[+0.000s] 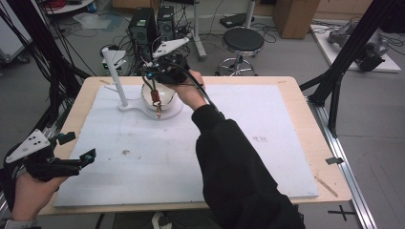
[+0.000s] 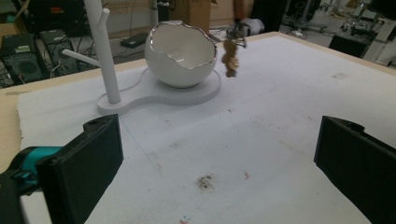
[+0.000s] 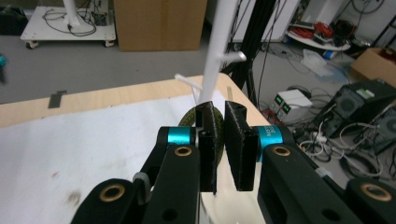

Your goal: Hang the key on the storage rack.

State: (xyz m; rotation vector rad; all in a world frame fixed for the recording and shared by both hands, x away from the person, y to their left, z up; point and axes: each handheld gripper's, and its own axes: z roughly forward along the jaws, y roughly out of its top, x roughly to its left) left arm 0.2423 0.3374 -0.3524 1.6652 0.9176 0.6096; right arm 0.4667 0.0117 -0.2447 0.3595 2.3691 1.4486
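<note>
A white eggshell-shaped bowl (image 1: pixel 165 97) (image 2: pixel 180 56) sits on a white stand base (image 1: pixel 174 111) (image 2: pixel 154 95) at the table's far left-centre. Beside it rises a white post (image 1: pixel 114 74) (image 2: pixel 105 56) (image 3: pixel 217 46) with short pegs. My right gripper (image 1: pixel 153 87) (image 3: pixel 219 109) hangs over the bowl's front rim, shut on a dark olive loop (image 3: pixel 189 119). A brown pendant (image 1: pixel 156 98) (image 2: pixel 229 58) dangles from it just outside the bowl. My left gripper (image 1: pixel 79 147) (image 2: pixel 219 154) is held open above the mat's near-left corner, with nothing between its jaws.
A white mat (image 1: pixel 191 157) covers most of the wooden table (image 1: pixel 315 138); it has small dirt marks (image 2: pixel 204 182). Beyond the far edge stand a black stool (image 1: pixel 242 42), computer towers (image 1: pixel 143 26) and a cardboard box (image 1: pixel 293 16). A black frame leg (image 1: pixel 344 57) slants at the right.
</note>
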